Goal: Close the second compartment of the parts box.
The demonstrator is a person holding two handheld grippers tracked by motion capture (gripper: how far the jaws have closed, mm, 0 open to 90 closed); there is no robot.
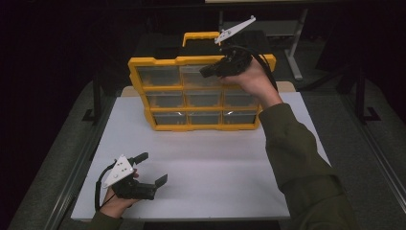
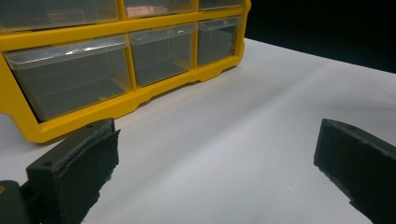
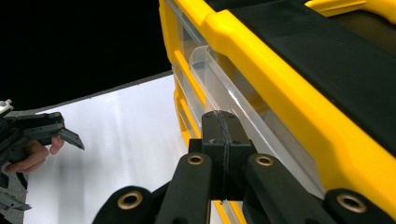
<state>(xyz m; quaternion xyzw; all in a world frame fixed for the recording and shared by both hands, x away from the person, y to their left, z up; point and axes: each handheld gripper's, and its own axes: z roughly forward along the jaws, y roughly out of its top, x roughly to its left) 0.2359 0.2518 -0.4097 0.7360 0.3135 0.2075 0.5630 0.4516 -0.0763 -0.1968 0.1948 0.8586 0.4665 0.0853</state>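
1. Nearest the person, at the front left of the white table point(image 1: 201, 167), the left gripper point(image 1: 151, 170) rests low over the tabletop with its jaws spread wide apart and nothing between them. Its own view looks across bare table toward the bottom row of drawers.

2. Farther back, in the middle of the table, stands the yellow organizer point(image 1: 158, 88), upright, its face of clear drawers turned toward the person, three across and three rows high, a yellow carry handle point(image 1: 201, 37) on top.

3. At the top row, the right gripper point(image 1: 207, 72) is held level against the organizer's face. Its jaws are pressed together, and in the right gripper view the closed tips sit at the clear front lip of the top drawer point(image 3: 243, 100), toward the middle of that row. Whether the pads actually pinch the lip or only meet just beside it, I cannot tell.

4. The step in hand looks like opening that top drawer: the drawer front appears to stand slightly proud of the yellow frame, so the pull seems barely begun.

5. The next move calls for a straight, level draw toward the person, keeping the tips on the lip. Since the organizer stands free on the table, a hard tug could tip or drag it; the idle left gripper could steady the frame.
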